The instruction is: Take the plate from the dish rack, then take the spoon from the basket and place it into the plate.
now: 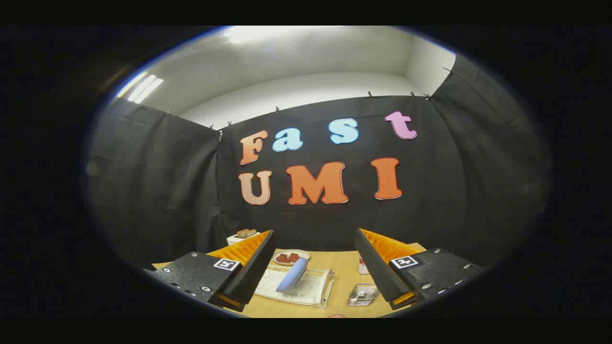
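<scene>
My gripper is held high above a wooden table and is open, with nothing between its fingers. Below the gap, nearer the left finger, a clear dish rack lies on a white mat. A light blue, elongated thing, apparently the plate seen edge-on, leans in it. Close to the right finger a small clear container rests on the table; I cannot tell what it holds.
Beyond the rack lies a small plate with red-brown pieces. A white toaster with bread stands at the back left. A small bottle is partly hidden by the right finger. Black cloth walls close the booth.
</scene>
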The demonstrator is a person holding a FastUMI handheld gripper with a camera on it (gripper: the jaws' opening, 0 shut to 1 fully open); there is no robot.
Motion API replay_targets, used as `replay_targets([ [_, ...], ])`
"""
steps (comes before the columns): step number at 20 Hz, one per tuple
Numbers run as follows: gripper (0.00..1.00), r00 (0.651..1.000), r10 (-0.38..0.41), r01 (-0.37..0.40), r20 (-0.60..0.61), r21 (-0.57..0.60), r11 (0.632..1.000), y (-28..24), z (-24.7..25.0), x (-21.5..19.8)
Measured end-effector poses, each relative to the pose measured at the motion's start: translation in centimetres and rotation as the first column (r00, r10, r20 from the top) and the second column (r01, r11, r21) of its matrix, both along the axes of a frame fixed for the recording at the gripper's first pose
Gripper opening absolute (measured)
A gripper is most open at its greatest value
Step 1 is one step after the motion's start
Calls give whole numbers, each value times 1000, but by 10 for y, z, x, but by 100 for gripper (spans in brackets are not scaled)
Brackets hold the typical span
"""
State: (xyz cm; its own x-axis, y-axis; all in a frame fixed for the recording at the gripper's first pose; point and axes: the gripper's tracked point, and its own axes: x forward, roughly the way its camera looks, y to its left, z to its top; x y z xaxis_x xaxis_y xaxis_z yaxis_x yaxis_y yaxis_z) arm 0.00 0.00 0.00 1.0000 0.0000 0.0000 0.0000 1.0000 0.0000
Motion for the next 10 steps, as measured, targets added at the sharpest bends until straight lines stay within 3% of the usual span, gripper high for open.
replay_targets([
  [10, 99, 998, 32, -32, -61, 9, 999, 7, -15, 10],
])
